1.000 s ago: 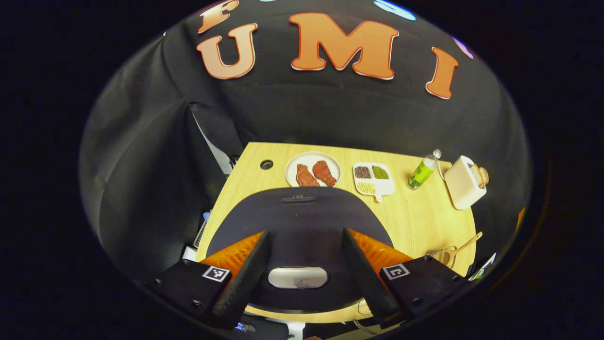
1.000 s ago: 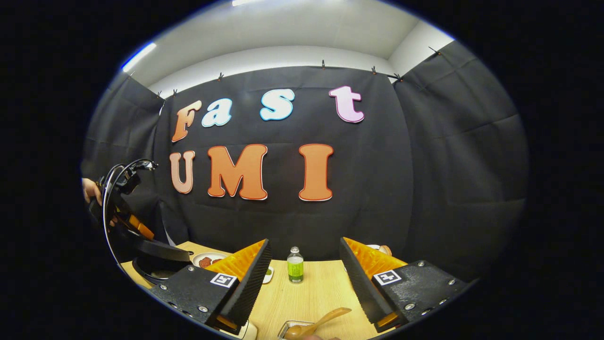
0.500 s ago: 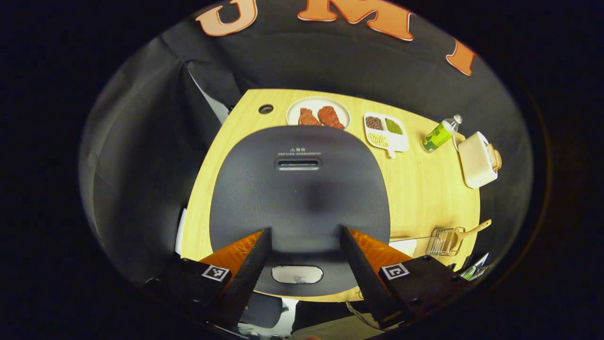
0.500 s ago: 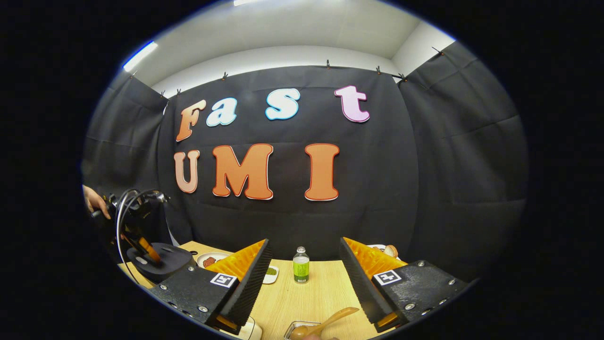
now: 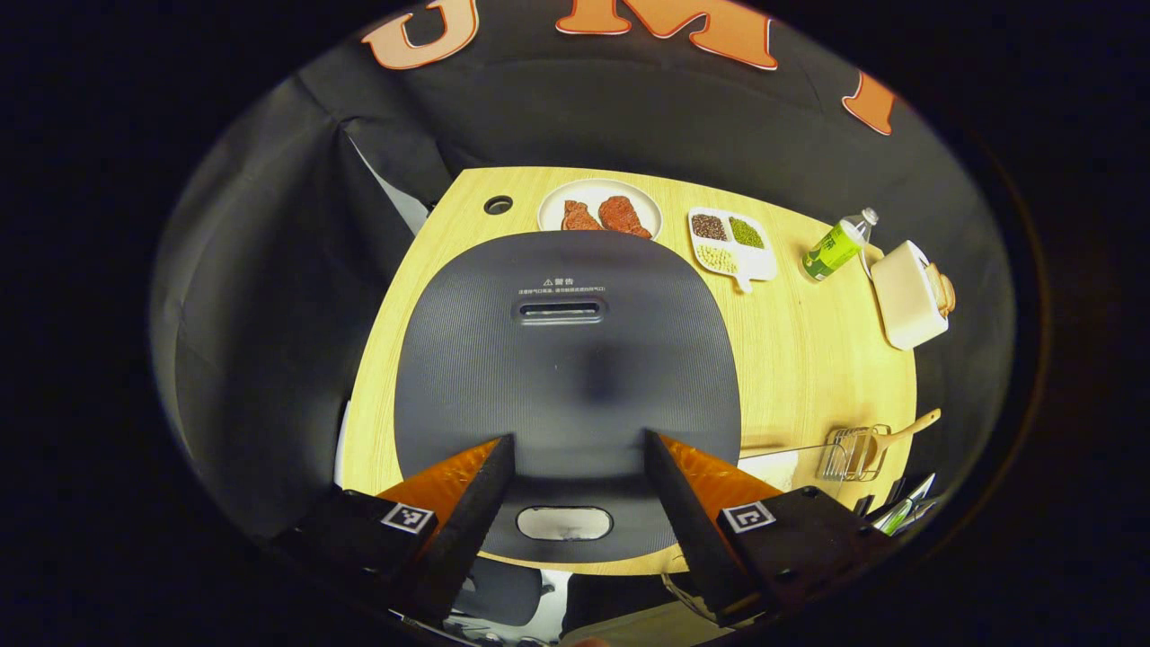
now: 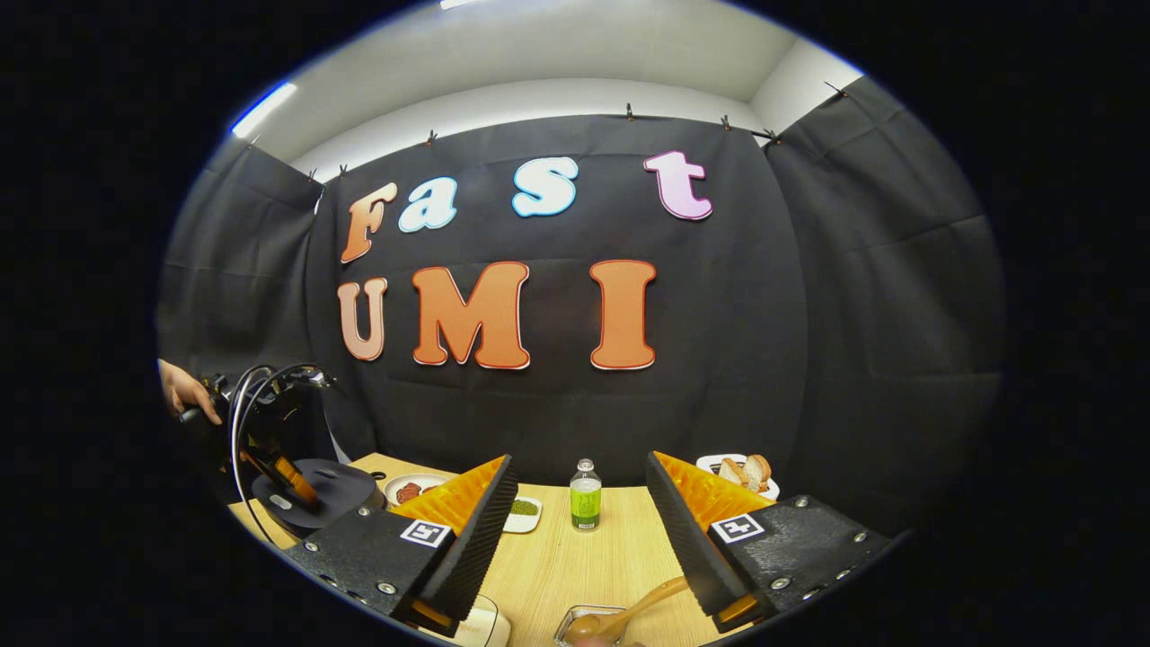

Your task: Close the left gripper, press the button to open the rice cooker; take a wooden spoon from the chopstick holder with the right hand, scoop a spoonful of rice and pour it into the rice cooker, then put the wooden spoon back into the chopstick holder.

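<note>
**Rice cooker lid down; both grippers empty**

Black-draped booth, light wooden table (image 5: 809,359). The rice cooker (image 5: 566,377) is seen with its lid down, its button (image 5: 564,523) framed between the spread fingers of the left gripper (image 5: 568,467). The wooden spoon (image 5: 903,429) is observed resting in the wire chopstick holder (image 5: 849,452). The right gripper (image 6: 579,512) is held open, gripping nothing, above the table.

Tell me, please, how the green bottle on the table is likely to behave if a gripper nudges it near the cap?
The green bottle stands upright, tall and narrow, so a high push would probably tip it. Its round body suggests it would then roll across the table. It looks like thin plastic, probably light and slightly yielding.
</note>
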Tool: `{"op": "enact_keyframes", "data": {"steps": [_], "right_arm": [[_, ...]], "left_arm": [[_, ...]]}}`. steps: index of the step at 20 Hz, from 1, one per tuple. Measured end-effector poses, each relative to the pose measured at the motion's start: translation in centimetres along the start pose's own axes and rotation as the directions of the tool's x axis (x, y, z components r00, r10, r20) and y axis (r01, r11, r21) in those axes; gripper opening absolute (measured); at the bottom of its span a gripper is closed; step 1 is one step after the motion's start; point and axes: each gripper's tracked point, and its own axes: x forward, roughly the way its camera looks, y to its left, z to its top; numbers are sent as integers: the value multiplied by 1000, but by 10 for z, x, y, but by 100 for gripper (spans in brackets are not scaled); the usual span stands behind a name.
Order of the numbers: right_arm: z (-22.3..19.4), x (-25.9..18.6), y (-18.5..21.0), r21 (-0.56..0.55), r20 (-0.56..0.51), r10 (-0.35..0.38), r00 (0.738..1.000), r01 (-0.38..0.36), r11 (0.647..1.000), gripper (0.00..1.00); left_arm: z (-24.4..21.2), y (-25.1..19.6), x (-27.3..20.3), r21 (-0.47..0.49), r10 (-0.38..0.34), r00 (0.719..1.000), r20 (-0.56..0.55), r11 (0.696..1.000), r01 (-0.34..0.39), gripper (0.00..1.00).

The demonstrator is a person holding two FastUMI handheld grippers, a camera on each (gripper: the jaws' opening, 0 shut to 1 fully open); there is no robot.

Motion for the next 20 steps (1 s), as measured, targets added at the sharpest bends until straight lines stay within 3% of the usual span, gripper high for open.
{"op": "enact_keyframes", "data": {"steps": [4, 7, 10, 11, 14, 16, 18, 20], "right_arm": [[0, 4, 9, -7, -3, 22, 1000, -22, 1000, 90], [-1, 4, 16, -6, -7, 35, 999, -35, 999, 90], [1, 6, 25, -10, -6, 60, 998, -60, 998, 90], [4, 5, 31, -5, -1, 75, 997, -75, 997, 95], [12, 6, 46, -26, 6, 121, 993, -121, 992, 90], [20, 7, 53, -48, 12, 143, 990, -142, 989, 90], [28, 8, 62, -56, 25, 167, 986, -165, 985, 95], [34, 10, 73, -60, 36, 186, 982, -183, 981, 90]], "left_arm": [[0, -1, 0, 15, 4, 993, 114, 1000, -6, 99], [1, -2, -2, 75, -17, 965, 262, 997, -3, 99], [1, 0, -4, 72, -18, 916, 402, 997, -12, 100], [-1, 1, -6, 71, -17, 897, 442, 997, -16, 99], [0, 5, -8, 27, 31, 853, 522, 998, -53, 99], [3, -1, -18, -14, 33, 827, 562, 999, -30, 99], [15, -6, -41, -20, 33, 778, 627, 999, -26, 99], [31, -7, -76, -10, 44, 709, 703, 999, -52, 98]]}}
